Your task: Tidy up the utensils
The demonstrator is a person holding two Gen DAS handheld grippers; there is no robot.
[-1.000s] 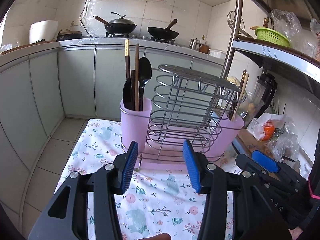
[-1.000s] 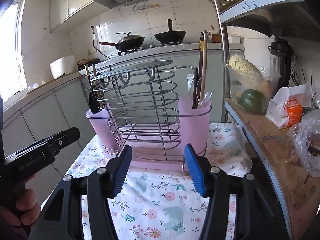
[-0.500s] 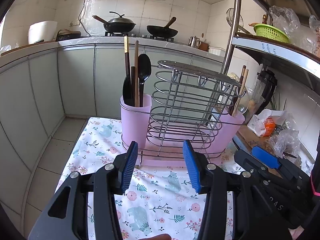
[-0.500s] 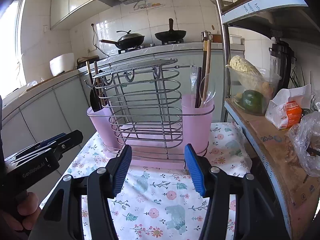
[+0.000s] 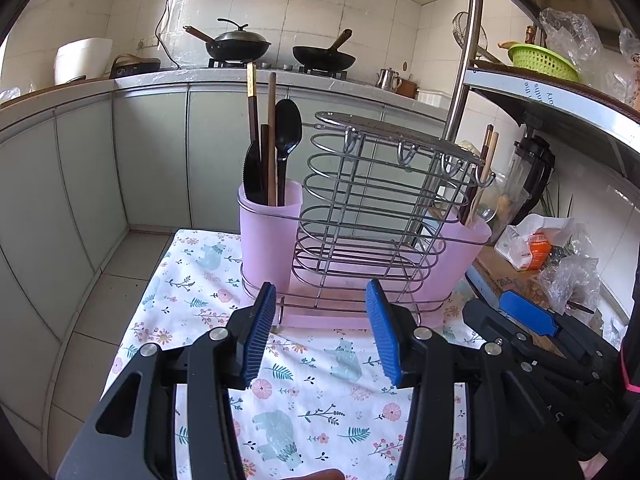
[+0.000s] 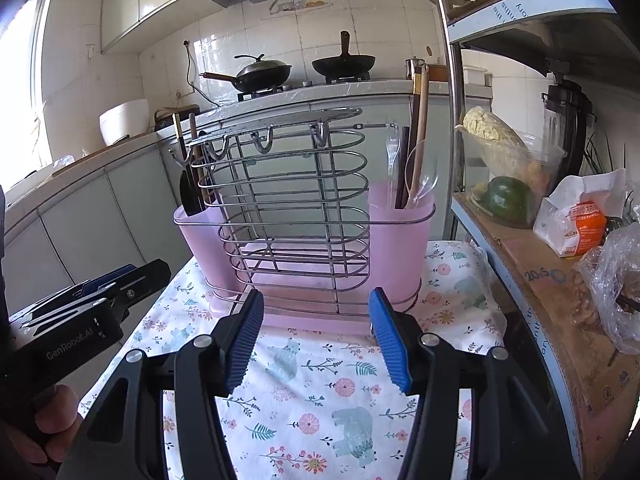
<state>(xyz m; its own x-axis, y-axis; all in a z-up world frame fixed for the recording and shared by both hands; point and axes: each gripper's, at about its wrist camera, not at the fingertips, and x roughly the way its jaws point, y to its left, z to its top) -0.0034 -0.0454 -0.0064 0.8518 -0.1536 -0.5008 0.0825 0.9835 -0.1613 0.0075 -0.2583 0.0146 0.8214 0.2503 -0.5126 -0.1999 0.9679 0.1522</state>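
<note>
A wire utensil rack (image 5: pixel 372 216) with a pink drip tray stands at the far end of a table covered by a floral cloth (image 5: pixel 320 384). It carries 2 pink cups. The left cup (image 5: pixel 268 240) holds dark chopsticks, a black spoon (image 5: pixel 287 136) and a black serrated knife. The right cup (image 6: pixel 400 240) holds chopsticks, a clear spoon (image 6: pixel 424 184) and a clear fork.

The left gripper (image 5: pixel 322 344) hovers near the rack's front, its blue-padded jaws wide apart and holding nothing. The right gripper (image 6: pixel 316 344) sits beside it, equally wide open and empty. In the right wrist view the left tool's body reads "GenRobot.AI". On the right, a wooden shelf (image 6: pixel 552 292) has an edge marked "20.5", and on it lies a white-and-orange packet (image 6: pixel 580 228) whose print is too small to read.
</note>
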